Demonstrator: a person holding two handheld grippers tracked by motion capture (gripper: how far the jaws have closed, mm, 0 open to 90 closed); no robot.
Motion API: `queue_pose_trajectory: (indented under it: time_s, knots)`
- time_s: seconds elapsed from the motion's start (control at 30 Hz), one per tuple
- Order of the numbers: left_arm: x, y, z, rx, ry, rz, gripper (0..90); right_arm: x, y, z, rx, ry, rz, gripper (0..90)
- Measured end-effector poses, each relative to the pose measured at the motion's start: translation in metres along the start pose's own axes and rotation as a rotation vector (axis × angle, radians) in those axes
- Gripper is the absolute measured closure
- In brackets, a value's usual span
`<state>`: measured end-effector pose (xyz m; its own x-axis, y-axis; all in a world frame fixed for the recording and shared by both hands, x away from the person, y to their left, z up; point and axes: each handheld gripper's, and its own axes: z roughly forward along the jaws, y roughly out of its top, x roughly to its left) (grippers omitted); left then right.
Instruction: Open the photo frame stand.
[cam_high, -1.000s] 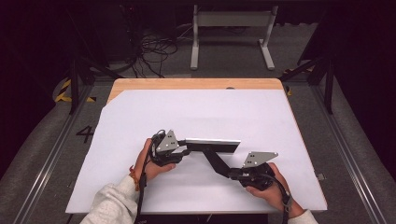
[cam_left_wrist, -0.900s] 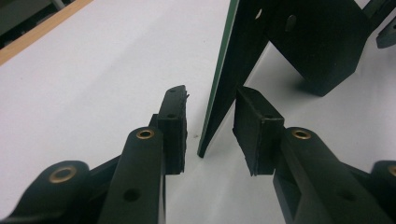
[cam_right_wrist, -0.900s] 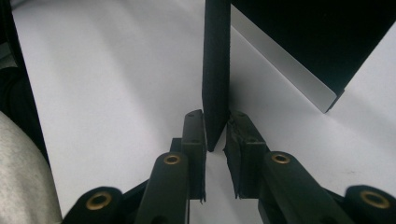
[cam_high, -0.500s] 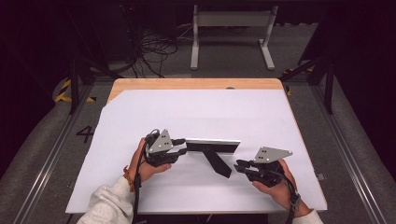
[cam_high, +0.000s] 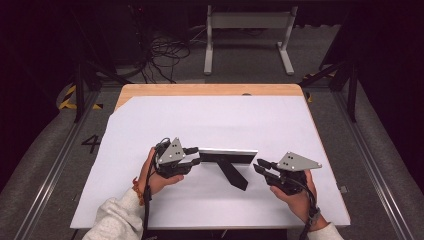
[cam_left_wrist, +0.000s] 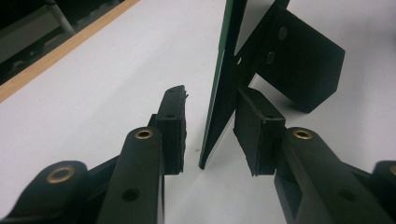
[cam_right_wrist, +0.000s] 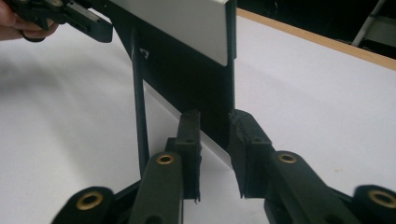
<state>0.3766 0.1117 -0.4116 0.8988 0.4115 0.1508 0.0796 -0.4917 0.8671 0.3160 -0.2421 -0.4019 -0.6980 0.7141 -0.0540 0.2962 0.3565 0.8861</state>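
Standing upright on the white table (cam_high: 150, 130), the photo frame (cam_high: 227, 156) is straddled at one end by the spread left gripper (cam_high: 196, 155); the right gripper (cam_high: 259, 166), jaws parted, has been drawn back from the frame's black stand (cam_high: 234, 175), suggesting the propping is done.

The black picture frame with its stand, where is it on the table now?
In the high view, the picture frame stands upright on the white table near the front edge, between the left gripper, whose fingers straddle its left end, and the right gripper.
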Motion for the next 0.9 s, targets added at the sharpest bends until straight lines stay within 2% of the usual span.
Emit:
queue_pose_trajectory:
  time_s: [0.07, 0.1, 0.17, 0.4, 0.67, 0.9]
  knots:
    - [0.001, 0.0, -0.001, -0.005, 0.0, 0.001, 64.4, 0.0, 0.001, 0.0, -0.004, -0.005, 0.005, 70.2]
    - [0.001, 0.001, -0.001, -0.011, 0.002, -0.005, 64.3, -0.002, 0.002, 0.002, -0.008, -0.02, 0.011, 65.9]
    - [0.001, 0.001, -0.002, -0.019, -0.001, -0.01, 64.4, -0.002, 0.002, 0.003, -0.007, -0.018, 0.019, 66.0]
    - [0.001, 0.003, -0.001, -0.034, -0.009, -0.017, 64.6, 0.001, 0.007, 0.007, -0.019, -0.016, 0.006, 71.3]
    - [0.001, 0.003, 0.004, -0.023, -0.019, -0.013, 65.1, -0.001, 0.006, 0.012, -0.007, -0.023, 0.009, 75.9]
    - [-0.002, 0.005, 0.004, -0.03, -0.029, -0.003, 69.5, -0.002, 0.006, 0.016, 0.003, -0.03, 0.007, 79.3]
